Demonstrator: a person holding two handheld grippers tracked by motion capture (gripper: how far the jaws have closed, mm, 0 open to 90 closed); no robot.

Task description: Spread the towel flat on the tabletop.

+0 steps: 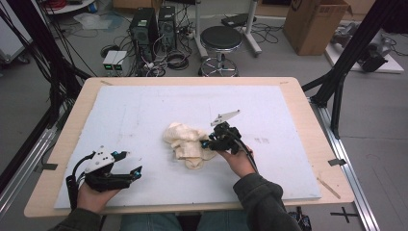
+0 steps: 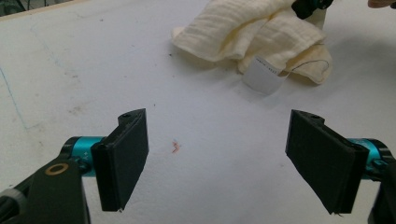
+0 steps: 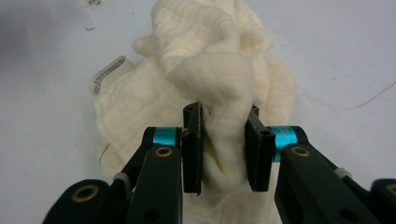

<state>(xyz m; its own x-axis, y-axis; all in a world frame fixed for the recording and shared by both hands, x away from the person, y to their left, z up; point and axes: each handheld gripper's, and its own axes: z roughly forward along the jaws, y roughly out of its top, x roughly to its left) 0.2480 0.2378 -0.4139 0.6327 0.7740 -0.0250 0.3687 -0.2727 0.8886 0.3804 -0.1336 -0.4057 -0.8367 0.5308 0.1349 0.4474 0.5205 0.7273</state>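
A crumpled cream cloth [image 1: 185, 142] lies in a heap near the middle of the white mat [image 1: 144, 106]. My right gripper [image 1: 205, 143] reaches into its right side, and in the right gripper view a thick fold of the cloth [image 3: 210, 60] fills the gap between the jaws, pinched by both pads [image 3: 192, 149]. A white label [image 3: 106, 72] sticks out of the heap. My left gripper [image 1: 133, 162] rests at the mat's front left, well apart from the cloth [image 2: 247, 32]. It stands wide open [image 2: 219, 140] over bare mat.
The mat covers most of a wooden table [image 1: 308, 120]. Beyond the table's far edge the floor holds a black stool [image 1: 220, 41], computer towers [image 1: 151, 26], cables and a cardboard box [image 1: 315, 24]. Black frame struts [image 1: 337, 82] stand at both sides.
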